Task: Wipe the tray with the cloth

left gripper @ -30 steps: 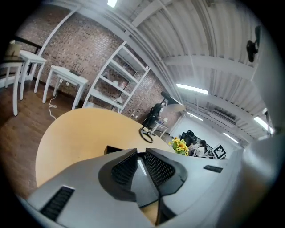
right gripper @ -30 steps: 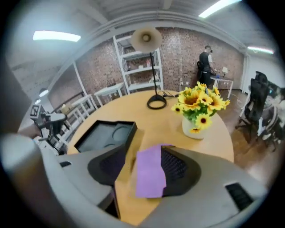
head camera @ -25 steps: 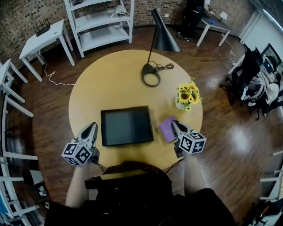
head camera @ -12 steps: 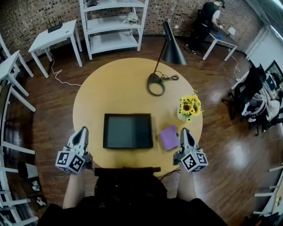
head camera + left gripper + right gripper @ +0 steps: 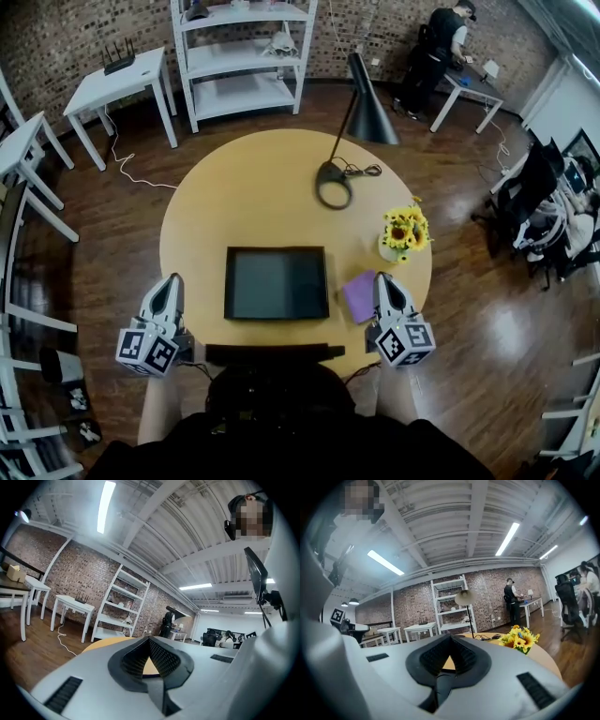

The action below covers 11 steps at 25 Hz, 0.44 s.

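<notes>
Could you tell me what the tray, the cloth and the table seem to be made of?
The tray looks like dark plastic or metal, matte with a faint sheen; I cannot tell which. The cloth looks like soft purple fabric, dull and lying flat. The table looks like pale wood or laminate, smooth and evenly yellowish.

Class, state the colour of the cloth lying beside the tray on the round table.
Purple. The cloth shows best in the head view.

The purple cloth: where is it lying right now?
In the head view, the purple cloth lies on the round table, right of the black tray, beside the right gripper and below the sunflowers.
</notes>
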{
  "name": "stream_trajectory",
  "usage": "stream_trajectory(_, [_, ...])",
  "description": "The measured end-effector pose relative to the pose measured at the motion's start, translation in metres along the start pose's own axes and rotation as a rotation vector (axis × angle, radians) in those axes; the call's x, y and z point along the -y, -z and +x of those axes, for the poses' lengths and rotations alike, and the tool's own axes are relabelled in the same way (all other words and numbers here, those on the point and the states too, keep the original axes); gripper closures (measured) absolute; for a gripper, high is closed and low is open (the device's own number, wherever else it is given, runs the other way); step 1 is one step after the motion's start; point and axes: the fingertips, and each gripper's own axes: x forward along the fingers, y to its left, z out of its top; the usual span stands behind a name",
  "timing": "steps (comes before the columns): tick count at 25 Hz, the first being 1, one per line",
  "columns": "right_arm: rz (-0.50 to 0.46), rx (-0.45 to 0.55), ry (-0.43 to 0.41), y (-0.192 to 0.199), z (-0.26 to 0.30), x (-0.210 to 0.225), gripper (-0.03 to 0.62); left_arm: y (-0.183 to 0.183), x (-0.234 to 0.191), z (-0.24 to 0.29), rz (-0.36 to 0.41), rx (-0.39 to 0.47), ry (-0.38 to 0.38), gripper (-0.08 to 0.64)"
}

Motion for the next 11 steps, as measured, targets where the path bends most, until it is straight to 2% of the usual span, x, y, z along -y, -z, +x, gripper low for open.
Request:
stream_trajectory(3, [-0.003, 0.005, -0.011, -0.005, 0.007, -0.007, 0.591, 0.0, -0.001, 0.001, 0.007, 0.008, 0.015, 0.558])
stream_trajectory(7, [-0.001, 0.011, -0.011, -0.018, 0.008, -0.001, 0.591, 0.0, 0.0, 0.01, -0.033, 0.058, 0.029, 0.558])
stream_trajectory(11, [0.01, 0.015, 0.01, -0.018, 0.009, 0.001, 0.591, -0.005, -0.005, 0.016, -0.026, 0.045, 0.049, 0.558])
